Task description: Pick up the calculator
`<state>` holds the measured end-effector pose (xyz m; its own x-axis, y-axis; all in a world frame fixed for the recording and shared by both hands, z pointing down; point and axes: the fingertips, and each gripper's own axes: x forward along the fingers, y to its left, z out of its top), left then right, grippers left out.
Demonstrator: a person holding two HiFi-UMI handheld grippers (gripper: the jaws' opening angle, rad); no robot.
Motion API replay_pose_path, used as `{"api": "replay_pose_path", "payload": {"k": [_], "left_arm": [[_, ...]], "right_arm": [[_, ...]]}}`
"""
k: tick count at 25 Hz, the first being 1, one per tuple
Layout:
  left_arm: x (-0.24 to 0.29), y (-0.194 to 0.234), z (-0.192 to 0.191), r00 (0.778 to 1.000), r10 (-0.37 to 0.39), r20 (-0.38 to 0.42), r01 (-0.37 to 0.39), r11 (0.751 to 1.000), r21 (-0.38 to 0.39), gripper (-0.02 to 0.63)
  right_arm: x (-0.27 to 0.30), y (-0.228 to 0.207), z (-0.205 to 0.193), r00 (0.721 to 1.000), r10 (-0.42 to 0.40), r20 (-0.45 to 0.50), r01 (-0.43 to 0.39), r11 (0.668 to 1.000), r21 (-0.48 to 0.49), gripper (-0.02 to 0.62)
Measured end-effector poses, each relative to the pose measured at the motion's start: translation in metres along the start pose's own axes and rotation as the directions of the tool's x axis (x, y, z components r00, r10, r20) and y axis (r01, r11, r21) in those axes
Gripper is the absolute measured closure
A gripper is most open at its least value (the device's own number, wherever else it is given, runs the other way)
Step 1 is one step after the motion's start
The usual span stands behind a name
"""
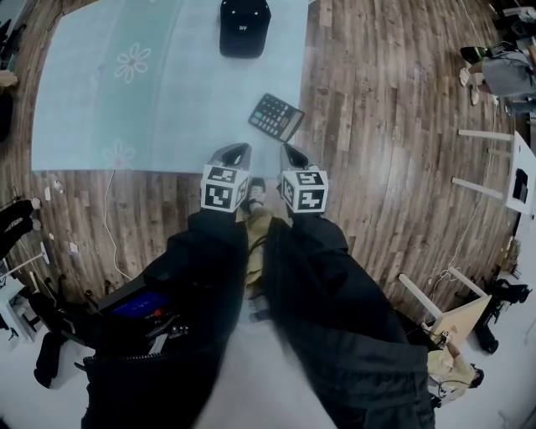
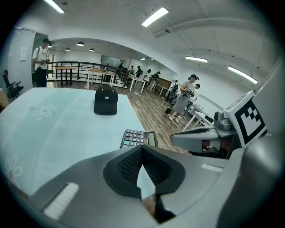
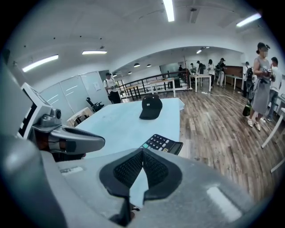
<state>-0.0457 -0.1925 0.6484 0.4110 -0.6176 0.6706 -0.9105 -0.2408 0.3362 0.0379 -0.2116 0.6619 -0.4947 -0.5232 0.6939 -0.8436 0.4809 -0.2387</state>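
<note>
The dark calculator (image 1: 276, 116) lies flat at the right edge of a pale blue mat (image 1: 167, 92), partly over the wooden floor. Both grippers hang side by side just short of it, pointing forward and down. My left gripper (image 1: 238, 152) is shut with nothing between its pads, and my right gripper (image 1: 290, 153) is shut and empty too. In the left gripper view the calculator (image 2: 136, 138) shows just beyond the closed tips (image 2: 142, 148). From the right gripper view it (image 3: 161, 144) lies slightly right of the closed tips (image 3: 142, 151).
A black cap (image 1: 244, 25) sits on the mat's far part. White table legs (image 1: 490, 159) and a wooden frame (image 1: 448, 314) stand at the right. A thin cable (image 1: 107, 222) runs over the floor at the left. People (image 3: 260, 84) stand in the background.
</note>
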Motion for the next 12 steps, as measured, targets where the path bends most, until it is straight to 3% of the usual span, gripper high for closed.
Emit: {"api": "replay_pose_path", "payload": {"k": [5,12], "left_arm": [[0.034,0.024,-0.006,0.998,-0.003,-0.066,0.002,1.000,-0.014,0.604],[0.047,0.024,0.009,0.996,-0.011,-0.086,0.012,1.000,0.010,0.604]], "right_arm": [[0.040,-0.022,-0.008,0.998,-0.039,-0.054,0.042,0.998,0.042,0.595],[0.051,-0.042,-0.012,0.992,-0.075,-0.100,0.083,0.993,0.078,0.561]]}}
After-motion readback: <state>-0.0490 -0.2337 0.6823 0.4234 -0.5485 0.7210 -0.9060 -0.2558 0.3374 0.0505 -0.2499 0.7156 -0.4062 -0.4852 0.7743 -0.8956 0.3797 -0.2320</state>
